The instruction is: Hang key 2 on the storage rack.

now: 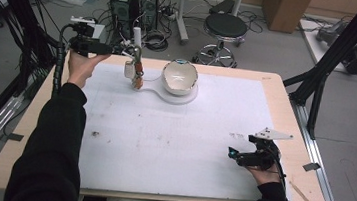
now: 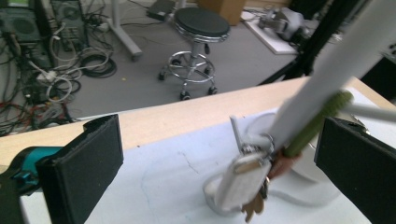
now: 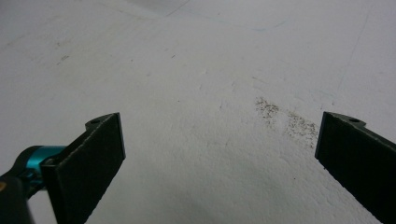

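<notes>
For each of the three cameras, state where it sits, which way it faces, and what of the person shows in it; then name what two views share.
High view: above the person's side, facing forward and down on the table; both forearms, left gripper and right gripper show.
Left gripper view: on the left gripper, facing the bunch of small items and stool; its open jaws show.
Right gripper view: on the right gripper, facing down at the white mat; open jaws show.
Shared: high and left views both show the bunch, stool and mat.
</notes>
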Demonstrator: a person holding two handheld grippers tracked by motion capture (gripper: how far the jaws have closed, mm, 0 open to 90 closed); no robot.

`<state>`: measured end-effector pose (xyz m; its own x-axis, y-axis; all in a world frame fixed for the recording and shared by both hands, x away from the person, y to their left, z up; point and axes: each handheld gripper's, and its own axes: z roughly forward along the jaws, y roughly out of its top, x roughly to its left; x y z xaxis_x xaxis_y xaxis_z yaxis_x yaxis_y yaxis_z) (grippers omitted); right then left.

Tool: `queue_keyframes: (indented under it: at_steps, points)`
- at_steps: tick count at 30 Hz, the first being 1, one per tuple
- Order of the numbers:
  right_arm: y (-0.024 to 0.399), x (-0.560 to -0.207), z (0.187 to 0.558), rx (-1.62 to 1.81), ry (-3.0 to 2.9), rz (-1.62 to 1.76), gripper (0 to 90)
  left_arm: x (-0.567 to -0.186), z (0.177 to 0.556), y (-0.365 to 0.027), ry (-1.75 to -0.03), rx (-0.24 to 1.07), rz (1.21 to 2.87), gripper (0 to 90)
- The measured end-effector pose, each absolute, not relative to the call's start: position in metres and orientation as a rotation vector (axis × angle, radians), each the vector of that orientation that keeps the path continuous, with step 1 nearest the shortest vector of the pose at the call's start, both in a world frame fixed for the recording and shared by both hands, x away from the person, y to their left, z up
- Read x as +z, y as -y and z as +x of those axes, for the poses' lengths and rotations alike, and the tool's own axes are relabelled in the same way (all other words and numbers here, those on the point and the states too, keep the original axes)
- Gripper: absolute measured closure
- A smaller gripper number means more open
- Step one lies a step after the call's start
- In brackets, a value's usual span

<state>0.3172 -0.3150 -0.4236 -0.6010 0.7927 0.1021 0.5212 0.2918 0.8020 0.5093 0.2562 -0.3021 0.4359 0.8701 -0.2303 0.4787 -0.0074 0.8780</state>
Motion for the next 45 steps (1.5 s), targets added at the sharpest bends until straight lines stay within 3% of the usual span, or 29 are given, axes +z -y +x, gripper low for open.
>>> queue_keyframes:
  at_steps: [5,20,45]
  points:
    - [0.315,-0.423,0.316,1.217,-2.248,1.202,0.6,-0.307,0.495,-0.263,-1.137,0.456,1.603,1.7]
    - [0.315,-0.423,0.317,1.221,-2.246,1.202,0.6,-0.307,0.457,-0.245,-1.015,0.466,1.739,1.7]
    - [0.318,-0.424,0.314,1.232,-2.232,1.213,0.6,-0.35,0.411,-0.258,-1.022,0.396,1.808,1.7]
